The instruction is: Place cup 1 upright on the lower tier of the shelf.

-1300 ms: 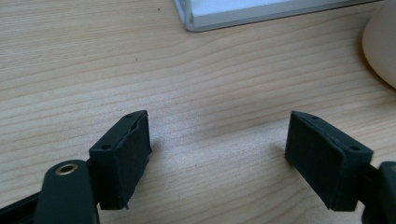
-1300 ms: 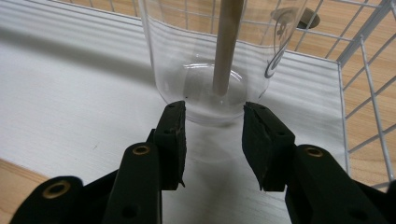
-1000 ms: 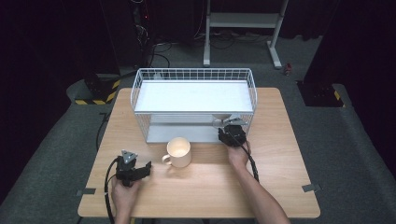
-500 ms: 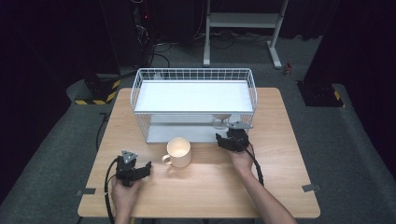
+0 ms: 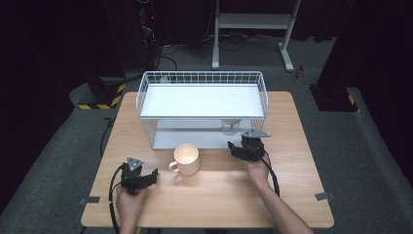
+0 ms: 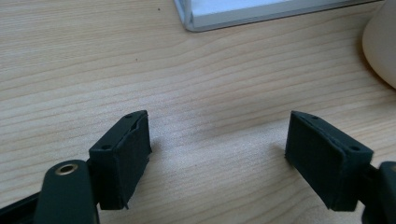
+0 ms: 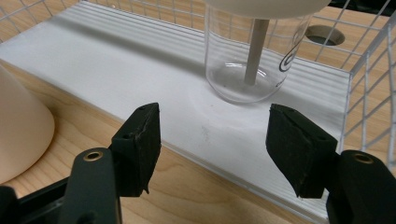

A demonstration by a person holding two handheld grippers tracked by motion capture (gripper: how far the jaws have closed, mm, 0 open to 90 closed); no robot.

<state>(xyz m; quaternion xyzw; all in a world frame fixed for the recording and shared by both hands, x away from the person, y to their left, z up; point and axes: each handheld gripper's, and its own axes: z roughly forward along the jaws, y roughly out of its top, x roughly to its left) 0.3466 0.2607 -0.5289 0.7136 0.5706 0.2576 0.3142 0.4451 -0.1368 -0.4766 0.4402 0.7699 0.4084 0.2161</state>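
From above, you sit at a wooden table [image 5: 292, 195] with a two-tier white wire rack [image 5: 202, 87] across its far half. Your right gripper [image 5: 242, 145] sits just in front of the rack's lower shelf, aimed at a clear glass beaker [image 5: 230, 127] that stands there under the upper shelf, with a pale funnel resting in its mouth. The jaws have just been opening and stand apart with nothing between them, so the beaker looks freshly set down and left to stand on its own. A cream mug [image 5: 187, 159] stands on the table between your hands, its handle turned toward your left. Your left gripper [image 5: 146, 176] rests low near the table's near left corner, well apart from the rack, seemingly parked out of the way. In the left gripper view, its two black jaws are spread wide over bare wood, holding nothing; the mug's curved side [image 6: 380, 42] shows at the right edge and a corner of the rack's white base [image 6: 261, 11] at the top. In the right gripper view, the jaws are released and empty, hovering over the front lip of the lower shelf [image 7: 116, 70]; the beaker [image 7: 247, 60] stands upright just beyond them, the funnel's stem [image 7: 254, 51] reaching down inside it, with the rack's wire wall [image 7: 369, 79] close on its right.
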